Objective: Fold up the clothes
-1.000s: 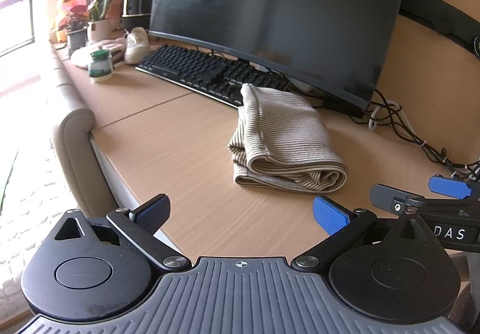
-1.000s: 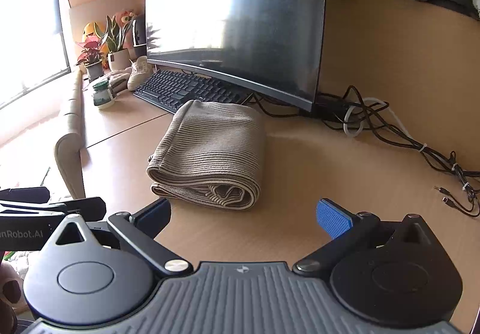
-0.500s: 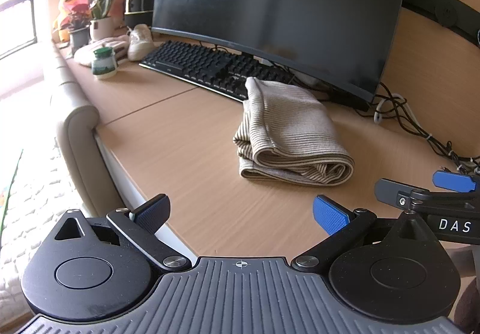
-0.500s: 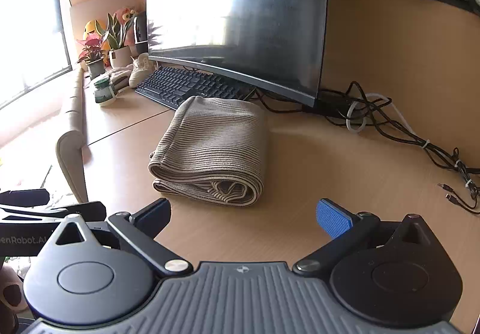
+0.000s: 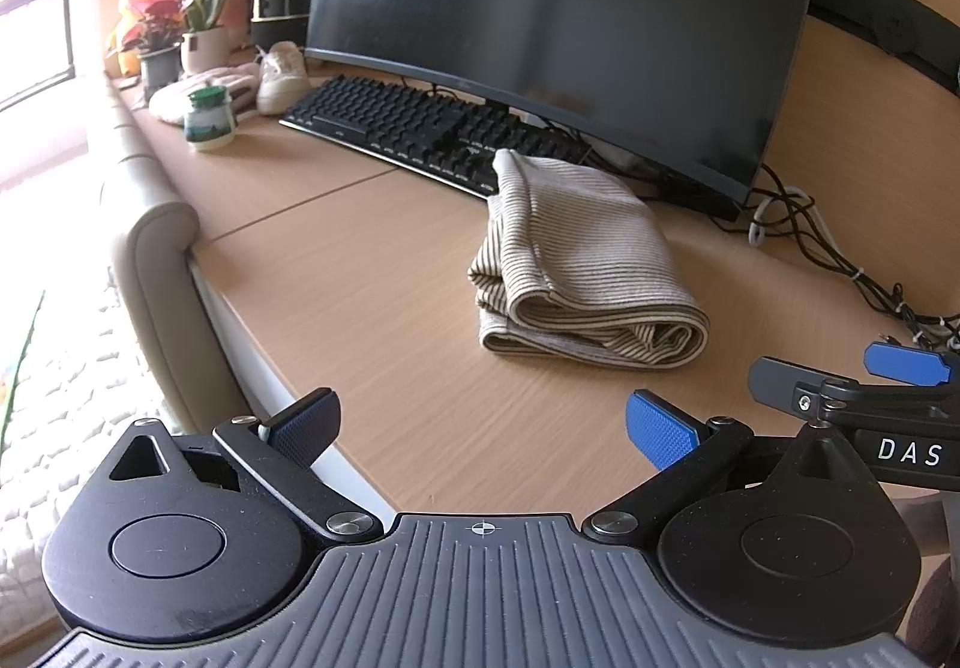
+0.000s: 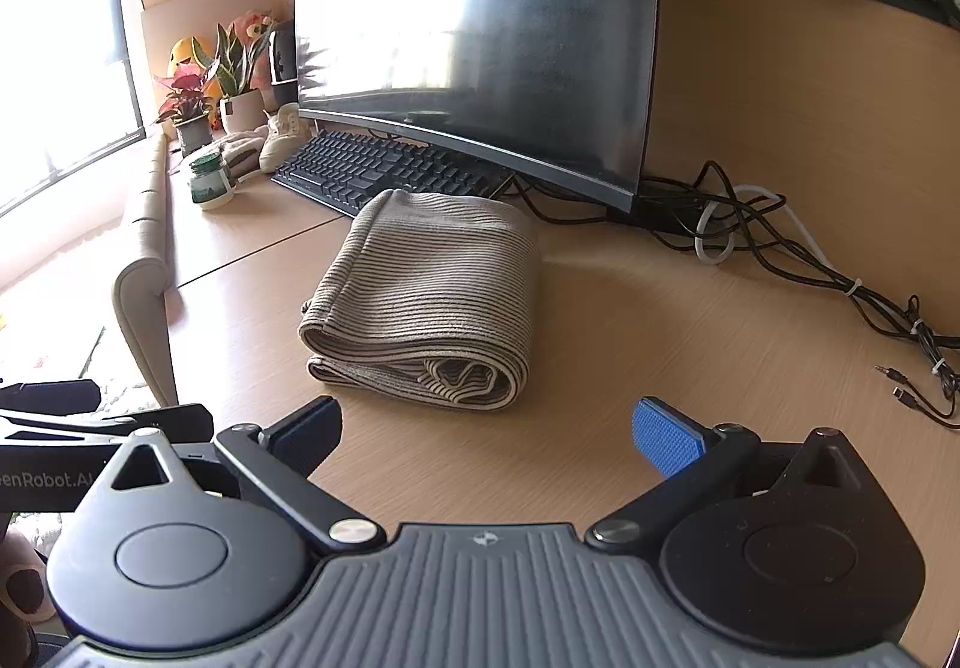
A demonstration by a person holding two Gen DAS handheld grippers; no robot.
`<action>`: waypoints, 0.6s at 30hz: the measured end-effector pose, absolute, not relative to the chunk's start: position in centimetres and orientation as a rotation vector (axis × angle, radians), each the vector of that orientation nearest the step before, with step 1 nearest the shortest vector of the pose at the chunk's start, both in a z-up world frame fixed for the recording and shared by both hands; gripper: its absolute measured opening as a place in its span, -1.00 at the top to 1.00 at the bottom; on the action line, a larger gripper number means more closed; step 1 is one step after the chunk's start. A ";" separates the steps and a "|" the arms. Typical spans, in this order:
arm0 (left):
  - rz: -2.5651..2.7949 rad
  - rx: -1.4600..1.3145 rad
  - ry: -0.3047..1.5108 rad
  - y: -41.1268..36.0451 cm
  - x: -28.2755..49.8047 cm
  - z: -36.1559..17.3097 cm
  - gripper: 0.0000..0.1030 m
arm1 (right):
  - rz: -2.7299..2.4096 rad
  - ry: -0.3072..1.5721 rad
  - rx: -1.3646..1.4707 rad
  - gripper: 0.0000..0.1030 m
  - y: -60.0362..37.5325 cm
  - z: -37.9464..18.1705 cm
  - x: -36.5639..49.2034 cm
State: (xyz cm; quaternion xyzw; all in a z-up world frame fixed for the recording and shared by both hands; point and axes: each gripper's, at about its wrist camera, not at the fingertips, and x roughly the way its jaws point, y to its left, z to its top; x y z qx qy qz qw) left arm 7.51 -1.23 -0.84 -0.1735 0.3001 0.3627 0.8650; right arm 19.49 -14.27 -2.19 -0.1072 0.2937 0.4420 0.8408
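A beige striped garment (image 5: 576,260) lies folded in a thick bundle on the wooden desk (image 5: 360,272), just in front of the keyboard. It also shows in the right wrist view (image 6: 426,302). My left gripper (image 5: 480,428) is open and empty, held back from the bundle near the desk's front edge. My right gripper (image 6: 487,431) is open and empty, also short of the bundle. The right gripper's fingers (image 5: 840,386) show at the right of the left wrist view.
A black keyboard (image 5: 420,128) and a curved monitor (image 5: 564,20) stand behind the garment. Tangled cables (image 6: 780,260) lie at the right. A green-lidded jar (image 5: 207,119), potted plants (image 5: 198,26), a shoe (image 5: 282,74) and a padded chair back (image 5: 156,260) are at the left.
Both grippers have drawn back slightly and lifted from the folded garment. The garment has not moved. Both stay open.
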 end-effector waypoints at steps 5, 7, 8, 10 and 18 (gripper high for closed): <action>0.764 -0.365 0.627 -1.2 7.4 -0.9 -1.00 | 0.937 0.625 -0.229 -1.00 -14.2 -2.3 19.5; 0.767 -0.366 0.626 -1.3 7.4 -0.9 -1.00 | 0.939 0.625 -0.231 -1.00 -14.2 -2.3 19.4; 0.769 -0.368 0.626 -1.3 7.4 -0.9 -1.00 | 0.939 0.625 -0.232 -1.00 -14.2 -2.3 19.4; 0.771 -0.371 0.626 -1.4 7.3 -0.9 -1.00 | 0.940 0.623 -0.233 -1.00 -14.2 -2.3 19.4; 0.780 -0.371 0.627 -1.4 7.2 -0.9 -1.00 | 0.943 0.624 -0.235 -1.00 -14.2 -2.4 19.3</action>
